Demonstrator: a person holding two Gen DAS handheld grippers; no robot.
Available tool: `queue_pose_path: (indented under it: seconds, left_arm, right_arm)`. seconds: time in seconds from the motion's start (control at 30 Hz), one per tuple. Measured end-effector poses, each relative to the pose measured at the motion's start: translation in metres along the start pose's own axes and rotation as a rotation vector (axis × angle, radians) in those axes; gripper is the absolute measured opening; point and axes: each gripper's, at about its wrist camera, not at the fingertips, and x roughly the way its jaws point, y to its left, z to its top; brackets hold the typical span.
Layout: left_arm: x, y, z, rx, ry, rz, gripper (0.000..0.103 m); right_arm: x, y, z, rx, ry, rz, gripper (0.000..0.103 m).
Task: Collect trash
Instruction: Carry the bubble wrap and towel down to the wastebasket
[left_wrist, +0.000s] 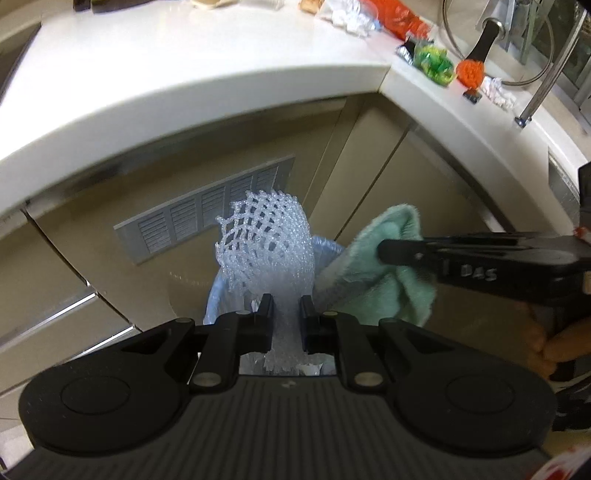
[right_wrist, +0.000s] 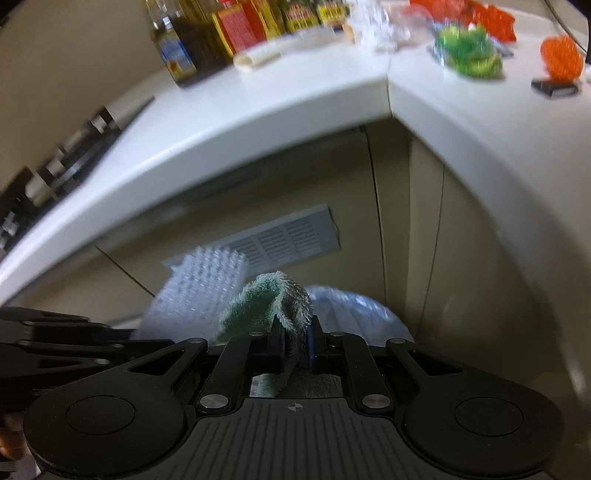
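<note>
Two grippers: we have both low, over the bin liner (left_wrist: 218, 291).
Left gripper (left_wrist: 287, 314): clamped on our white foam net (left_wrist: 266, 236).
Right gripper (right_wrist: 295, 343): pinched tight on our green cloth (right_wrist: 273, 299).
Bench (left_wrist: 184, 74): more scraps, upper right.

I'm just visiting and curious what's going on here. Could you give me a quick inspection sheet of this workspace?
Surface: white countertop, corner-shaped, above beige cabinets.
Job's things: white foam net and green cloth, both above the lined bin.
Clutter: green wrapper, orange netting, crumpled white paper, bottles on the counter.
Grippers: left gripper shut on the foam net; right gripper shut on the cloth.
Cables: nothing seen.
Surroundings: vent grille in a cabinet door.
</note>
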Motion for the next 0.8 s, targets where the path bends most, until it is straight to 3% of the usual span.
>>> queue_pose_path:
  seconds: [0.2,0.27,0.3,0.8]
  left_arm:
    - [0.013,0.004,-0.008,-0.013,0.032,0.002,0.012]
    - [0.017,0.005,-0.01,-0.016,0.043,0.003,0.012]
    - [0.021,0.003,-0.008,-0.017,0.049,0.004,0.012]
    - [0.056,-0.01,-0.007,-0.011,0.121,-0.018,0.013]
  right_arm:
    - [0.032,-0.009,-0.016,0.017,0.053,-0.051,0.016]
    - [0.042,-0.013,-0.021,0.037,0.072,-0.06,0.038]
    - [0.044,-0.015,-0.023,0.047,0.072,-0.063,0.04]
    - [0.043,-0.036,-0.043,0.092,0.133,-0.125,0.04]
